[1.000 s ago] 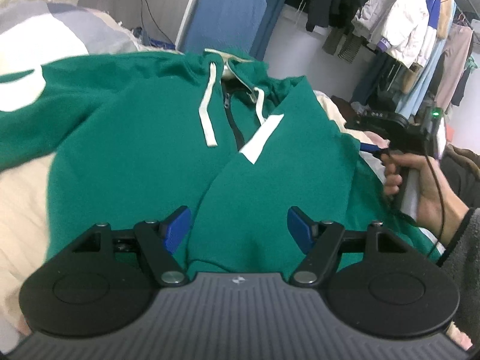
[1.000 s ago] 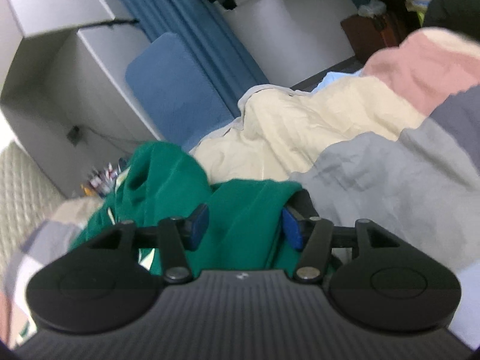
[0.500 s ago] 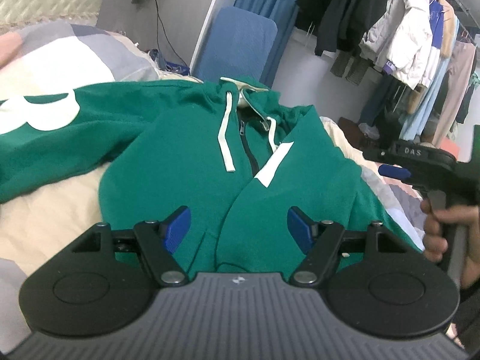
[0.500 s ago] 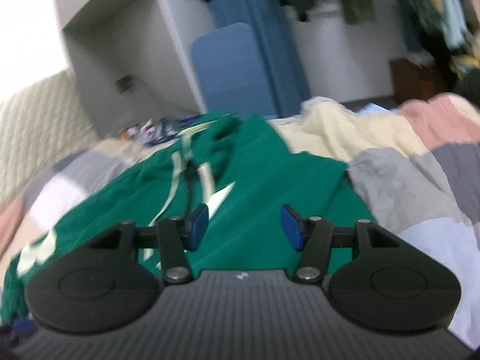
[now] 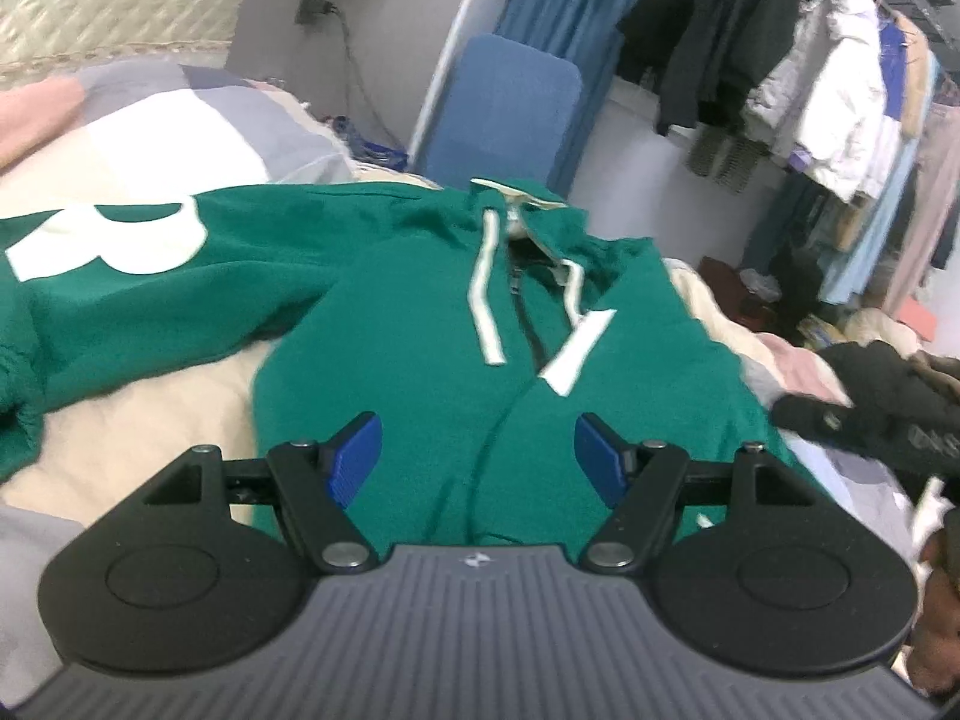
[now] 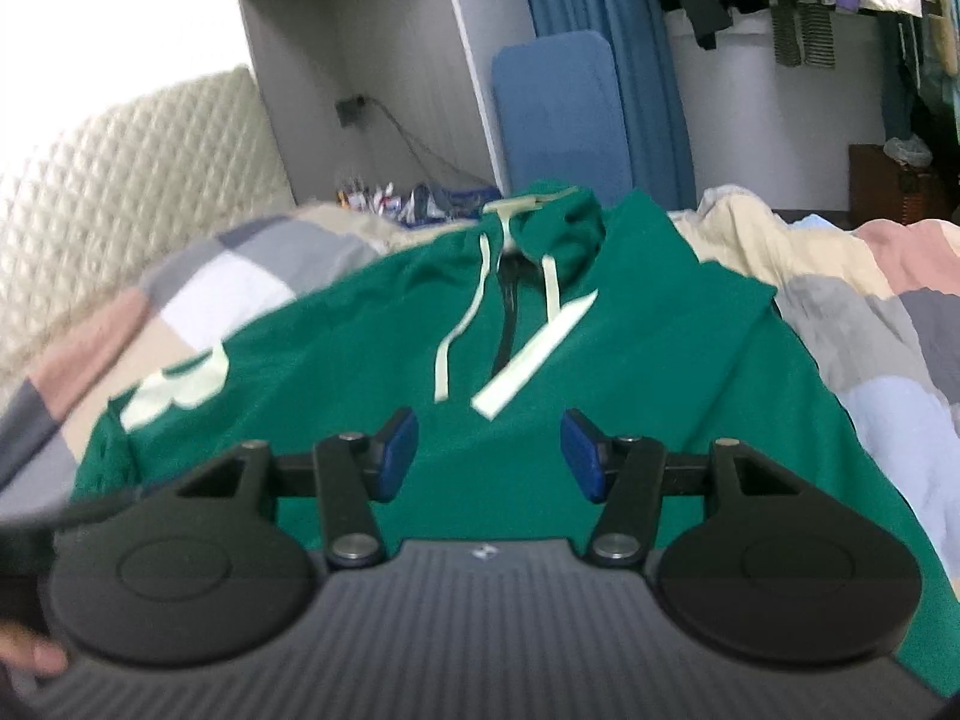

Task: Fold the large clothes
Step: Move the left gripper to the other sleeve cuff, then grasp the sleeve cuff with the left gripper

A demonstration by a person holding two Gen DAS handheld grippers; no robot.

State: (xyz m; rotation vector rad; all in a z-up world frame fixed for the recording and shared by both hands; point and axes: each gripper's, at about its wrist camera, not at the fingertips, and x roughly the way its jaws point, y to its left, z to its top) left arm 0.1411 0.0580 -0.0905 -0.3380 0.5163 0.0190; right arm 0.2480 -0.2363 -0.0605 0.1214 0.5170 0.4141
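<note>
Your left gripper (image 5: 477, 450) and right gripper (image 6: 489, 450) both hover above the lower body of the green zip hoodie (image 5: 420, 348). The jaws of each stand apart with nothing between the pads. The hoodie lies face up on the bed (image 5: 138, 414), hood at 12 o'clock, hem toward you.

Hazards to watch for:
- The right half appears folded in over the front, while the left sleeve (image 5: 120, 276), marked with a white letter, lies spread toward 9 o'clock. Grip only the top layer and the fold beneath will likely pull open.
- The two white drawcords (image 5: 486, 294) lie loose on the chest. They can be trapped crooked inside the next fold.
- The patchwork duvet (image 6: 888, 330) is soft and rumpled. A dragged edge may catch on it and bunch.

Surroundings: a blue padded board (image 5: 504, 114) leans against the wall at 12 o'clock, and hanging coats (image 5: 840, 96) occupy 2 o'clock. A dark garment (image 5: 882, 384) lies just beside the hoodie's right edge at 3 o'clock and may obstruct a wide sweep there.
</note>
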